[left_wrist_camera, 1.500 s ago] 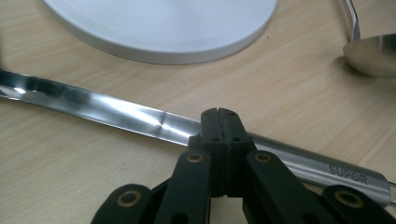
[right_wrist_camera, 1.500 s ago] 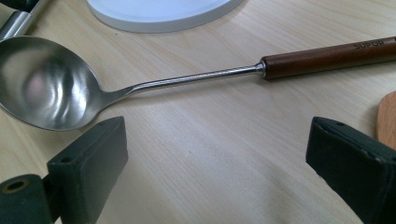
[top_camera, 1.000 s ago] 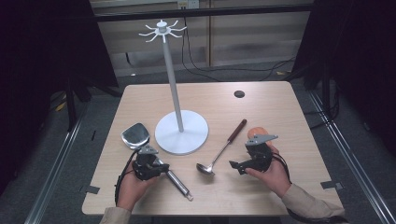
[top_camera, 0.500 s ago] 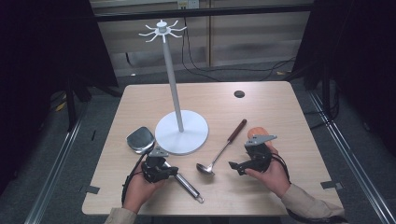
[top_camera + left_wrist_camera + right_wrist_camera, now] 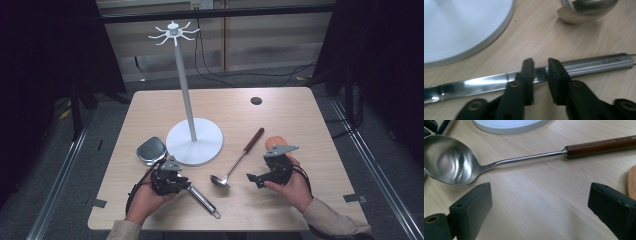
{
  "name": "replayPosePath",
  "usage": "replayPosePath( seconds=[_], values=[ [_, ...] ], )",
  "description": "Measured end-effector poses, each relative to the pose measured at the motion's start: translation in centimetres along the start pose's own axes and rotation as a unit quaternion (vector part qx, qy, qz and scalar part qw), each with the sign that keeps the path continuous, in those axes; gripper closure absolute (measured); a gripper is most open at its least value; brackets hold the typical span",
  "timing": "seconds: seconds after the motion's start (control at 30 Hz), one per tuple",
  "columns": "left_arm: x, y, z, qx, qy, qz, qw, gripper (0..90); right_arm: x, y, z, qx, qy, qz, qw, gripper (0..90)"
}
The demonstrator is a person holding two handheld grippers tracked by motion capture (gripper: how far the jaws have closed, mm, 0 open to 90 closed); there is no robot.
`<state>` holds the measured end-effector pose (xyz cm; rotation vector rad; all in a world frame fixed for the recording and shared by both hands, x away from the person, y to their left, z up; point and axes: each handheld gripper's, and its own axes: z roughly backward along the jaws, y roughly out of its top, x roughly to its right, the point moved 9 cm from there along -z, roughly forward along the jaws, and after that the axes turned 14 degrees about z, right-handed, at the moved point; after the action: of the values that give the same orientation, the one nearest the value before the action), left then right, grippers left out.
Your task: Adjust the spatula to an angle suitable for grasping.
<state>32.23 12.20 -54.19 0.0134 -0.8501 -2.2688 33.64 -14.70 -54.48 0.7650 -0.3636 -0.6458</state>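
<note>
Two hand-held grippers, one per hand, both at the near edge of the desk. The left hand-held gripper sits toward the near-left corner, with its jaws nearly closed, one on each side of the flat steel shank of the spatula; in the left gripper view a sliver of metal shows between the pads, so contact looks likely but a firm clamp cannot be told for certain. One spatula: its blade lies just beside the left rim of the stand base, and its round steel handle angles toward the near edge, lying on the desk.

The right hand-held gripper is near the near-right part of the desk, jaws spread wide and holding nothing; in the right gripper view bare wood lies between the two pads.

One ladle lies between the two grippers, bowl toward the near edge, dark wooden handle pointing to the far right; it is clear of both grippers. In the right gripper view its bowl is just beyond the left-hand jaw.

One white hanging stand: round base left of desk centre, thin pole, hook crown on top, hooks bare. One orange-brown wooden piece just behind the right gripper. One small dark disc near the far edge.
</note>
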Motion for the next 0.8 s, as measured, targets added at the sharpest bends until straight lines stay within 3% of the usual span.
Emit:
replayPosePath(
  seconds=[0.03, 0.2, 0.23, 0.3, 0.57, 0.6, 0.73, 0.8],
  values=[
    [-0.28, -0.21, 0.02, -0.010, 0.008, -0.021, 0.9997, 67.4, 0.10, -0.04, 0.04, 0.002, -0.001, 0.002, 1.0000, 4.9],
    [-0.37, -0.32, -0.26, -0.023, 0.007, -0.070, 0.9972, 51.7, 0.31, -0.32, 0.37, 0.002, -0.006, -0.004, 1.0000, 4.9],
    [-0.07, -0.17, -0.47, -0.009, 0.002, -0.053, 0.9985, 50.3, 0.37, -0.37, 0.42, 0.002, -0.008, -0.003, 1.0000, 4.9],
    [-0.35, -0.29, -0.34, -0.022, 0.004, -0.074, 0.9970, 48.6, 0.34, -0.53, 0.50, -0.001, -0.006, -0.006, 1.0000, 4.9],
    [-0.40, -0.19, -0.46, -0.017, -0.008, -0.076, 0.9969, 45.4, 0.40, -0.87, 0.55, -0.004, -0.007, -0.007, 0.9999, 4.9],
    [-0.53, -0.21, -0.45, -0.020, -0.007, -0.086, 0.9961, 45.3, 0.41, -0.88, 0.57, -0.004, -0.007, -0.007, 0.9999, 4.9],
    [-0.30, -0.16, -0.59, -0.018, -0.012, -0.084, 0.9962, 43.0, 0.50, -0.87, 0.64, -0.003, -0.011, -0.009, 0.9999, 4.9],
    [-0.16, -0.15, -0.64, -0.021, -0.013, -0.094, 0.9953, 42.7, 0.49, -0.84, 0.64, -0.003, -0.011, -0.007, 0.9999, 4.9]
  ],
)
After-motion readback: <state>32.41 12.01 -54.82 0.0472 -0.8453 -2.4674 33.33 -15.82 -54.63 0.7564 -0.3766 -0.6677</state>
